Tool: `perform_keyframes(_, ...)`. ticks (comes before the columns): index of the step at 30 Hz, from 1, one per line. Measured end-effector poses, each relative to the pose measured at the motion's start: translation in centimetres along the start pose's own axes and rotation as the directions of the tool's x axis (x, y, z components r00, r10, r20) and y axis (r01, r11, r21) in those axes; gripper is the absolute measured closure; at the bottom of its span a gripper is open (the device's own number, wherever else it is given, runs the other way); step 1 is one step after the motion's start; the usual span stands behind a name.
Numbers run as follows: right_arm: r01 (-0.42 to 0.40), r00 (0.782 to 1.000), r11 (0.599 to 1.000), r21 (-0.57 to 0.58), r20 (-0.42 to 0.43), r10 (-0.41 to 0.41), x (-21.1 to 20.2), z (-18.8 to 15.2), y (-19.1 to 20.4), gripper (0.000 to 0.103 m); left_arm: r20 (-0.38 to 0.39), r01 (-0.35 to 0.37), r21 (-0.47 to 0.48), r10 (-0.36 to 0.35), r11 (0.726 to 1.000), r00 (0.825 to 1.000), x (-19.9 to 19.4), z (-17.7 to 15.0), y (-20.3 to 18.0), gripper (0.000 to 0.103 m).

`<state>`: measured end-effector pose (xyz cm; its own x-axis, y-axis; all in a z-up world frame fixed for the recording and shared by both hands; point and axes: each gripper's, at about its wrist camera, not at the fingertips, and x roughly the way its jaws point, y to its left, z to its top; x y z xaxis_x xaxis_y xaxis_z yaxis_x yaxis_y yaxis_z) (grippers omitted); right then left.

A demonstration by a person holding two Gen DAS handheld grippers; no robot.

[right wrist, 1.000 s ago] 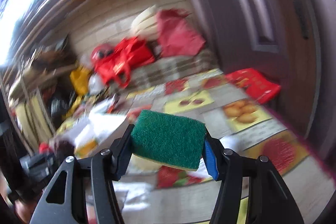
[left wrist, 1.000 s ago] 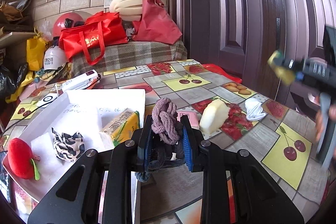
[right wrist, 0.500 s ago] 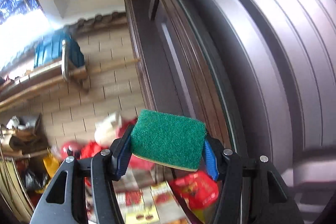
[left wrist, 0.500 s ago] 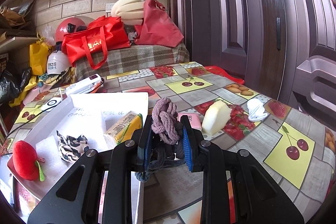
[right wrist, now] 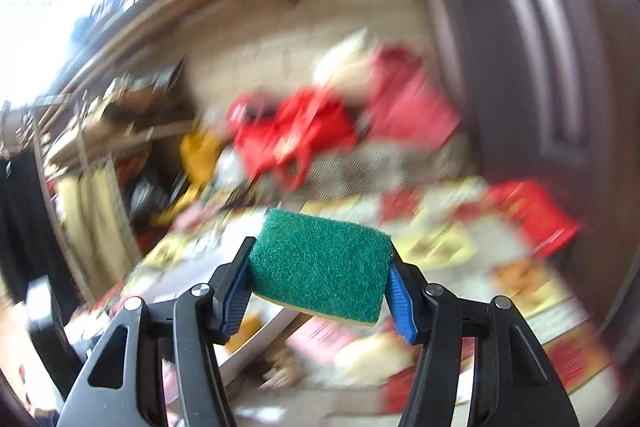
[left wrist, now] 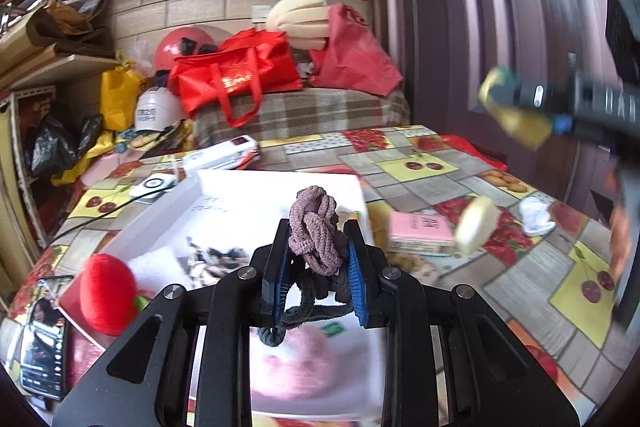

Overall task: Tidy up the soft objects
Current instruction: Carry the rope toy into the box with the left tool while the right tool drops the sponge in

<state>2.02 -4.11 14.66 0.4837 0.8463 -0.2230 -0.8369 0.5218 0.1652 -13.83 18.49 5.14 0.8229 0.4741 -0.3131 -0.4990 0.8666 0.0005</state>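
While both hands carry a load, the step in hand looks like transport toward the white box (left wrist: 276, 187). The left gripper (left wrist: 318, 267) has its fingers pinched tight on a bundle of mauve and dark hair ties (left wrist: 314, 239), which stick up between the blue pads, above the box's near half. The right gripper (right wrist: 320, 287) clamps a green-topped sponge (right wrist: 318, 265) from both sides; the yellow underside shows beneath. In the left wrist view that gripper is a blurred shape at 2 o'clock, high off the table (left wrist: 560, 287).

Already in the box: a red plush fruit (left wrist: 106, 293) at 8 o'clock and a black-and-white patterned cloth (left wrist: 212, 257) just left of the hair ties.

Next move, as I judge it: lower the hair ties into a bare part of the box and let the fingers part, then bring the sponge across and down. The sponge has farther to travel.

Loose on the table at 3 o'clock: a pink packet (left wrist: 420, 237), a pale foam wedge (left wrist: 478, 229) just beside it, and a white crumpled thing (left wrist: 536, 217) farther right. Probably next to be sorted.

In the way: little. The plush fruit and cloth crowd the box's left side. A phone (left wrist: 42, 347) lies at 8 o'clock beside the box. The right wrist view is heavily blurred, so the drop spot cannot be read from it.
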Motion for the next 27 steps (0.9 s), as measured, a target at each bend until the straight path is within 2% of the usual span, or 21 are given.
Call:
perform_keyframes(2,-0.051,0.996,0.999,0.008,-0.074,0.052,3.0,-2.4,1.9,0.044,-0.003,-0.033,-0.034,0.033,0.999,0.999,0.2,0.0,1.6,0.078)
perform_keyframes(6,-0.106,0.984,0.994,0.002,-0.143,0.105,6.9,-5.0,5.2,0.044,-0.034,-0.097,-0.127,0.094,0.987,0.995,1.1,-0.1,5.0,0.078)
perform_keyframes(12,-0.136,0.973,0.991,-0.013,-0.189,0.131,8.4,-6.7,6.8,0.044,-0.099,-0.174,-0.265,0.153,0.948,0.983,2.5,-0.3,10.0,0.078)
perform_keyframes(16,-0.156,0.968,0.988,-0.015,-0.203,0.150,9.6,-7.2,7.4,0.044,-0.121,-0.189,-0.278,0.161,0.942,0.980,3.2,-0.4,10.9,0.078)
perform_keyframes(20,-0.220,0.951,0.975,-0.034,-0.231,0.207,10.7,-6.9,9.0,0.043,-0.131,-0.199,-0.253,0.171,0.947,0.977,3.8,-0.3,11.1,0.078)
perform_keyframes(23,-0.244,0.940,0.967,-0.071,-0.261,0.218,11.5,-6.9,10.8,0.042,-0.153,-0.200,-0.253,0.165,0.946,0.974,4.3,-0.2,11.4,0.068)
perform_keyframes(25,-0.246,0.935,0.966,-0.081,-0.281,0.215,12.4,-7.0,11.6,0.039,-0.152,-0.214,-0.264,0.178,0.941,0.972,4.1,-0.3,11.6,0.049)
perform_keyframes(26,-0.240,0.936,0.967,-0.089,-0.286,0.206,12.8,-7.0,12.0,0.033,-0.141,-0.220,-0.271,0.188,0.937,0.972,3.8,-0.3,11.7,0.030)
perform_keyframes(27,-0.232,0.939,0.968,-0.095,-0.282,0.197,12.9,-7.0,12.2,0.020,-0.132,-0.228,-0.272,0.199,0.935,0.971,3.6,-0.3,11.6,0.015)
